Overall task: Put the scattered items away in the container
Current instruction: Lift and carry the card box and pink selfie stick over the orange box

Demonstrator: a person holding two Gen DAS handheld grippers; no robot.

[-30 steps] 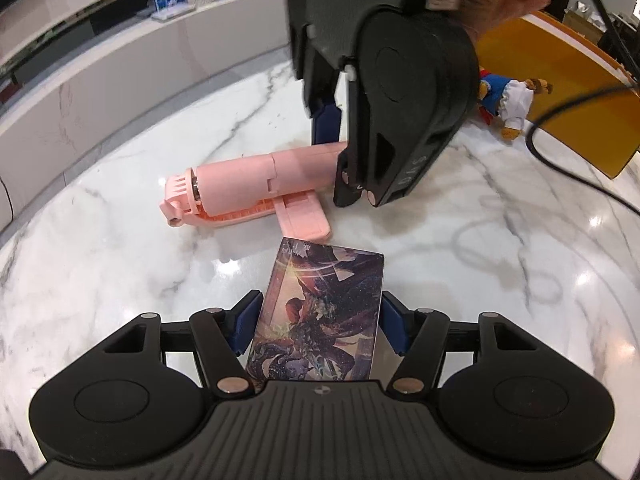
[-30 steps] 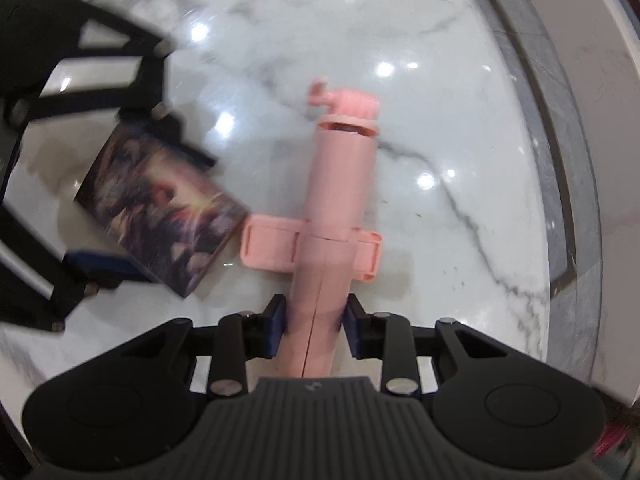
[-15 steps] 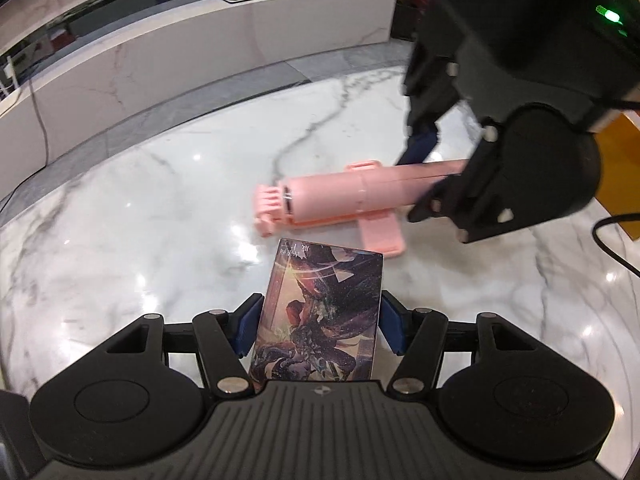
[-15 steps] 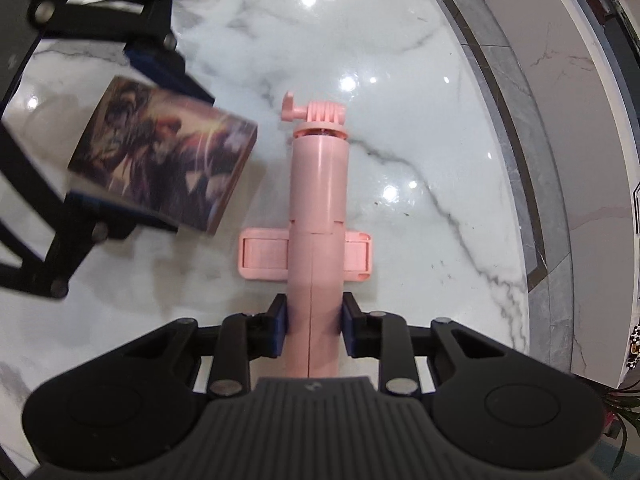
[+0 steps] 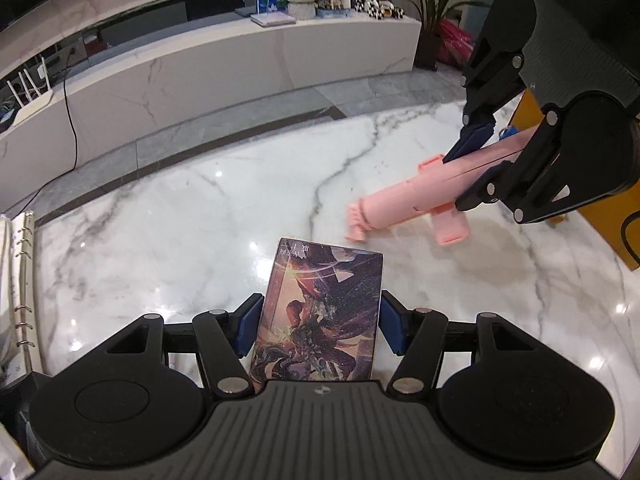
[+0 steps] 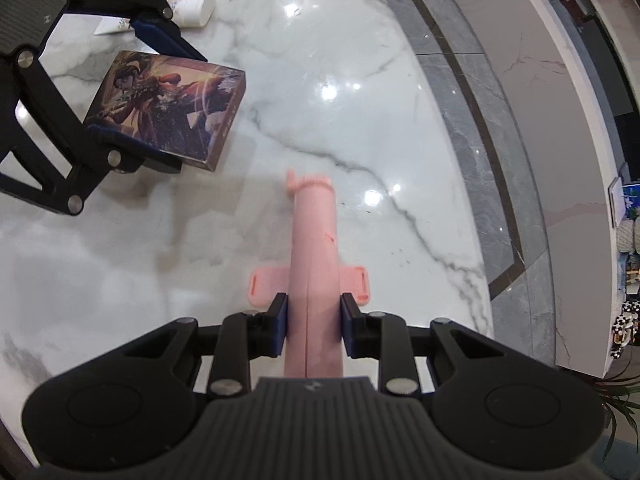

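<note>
My left gripper point(image 5: 320, 328) is shut on a printed card box point(image 5: 320, 316) with dark fantasy art and holds it above the marble table point(image 5: 180, 216). My right gripper point(image 6: 314, 322) is shut on a pink selfie stick point(image 6: 314, 248) and holds it off the table. In the left wrist view the pink selfie stick point(image 5: 408, 200) hangs at the right, in the right gripper point(image 5: 480, 156). In the right wrist view the card box point(image 6: 168, 108) shows at upper left in the left gripper point(image 6: 148, 92). An orange container point(image 5: 532, 116) is partly hidden behind the right gripper.
A white tube point(image 6: 196, 4) lies on the table at the top left of the right wrist view. A ring binder point(image 5: 16, 280) lies at the table's left edge. A long white cabinet point(image 5: 200, 68) with ornaments stands beyond the table.
Both grippers have risen with their loads. The pink selfie stick left the table and moved right towards the orange container. The card box is higher above the table.
</note>
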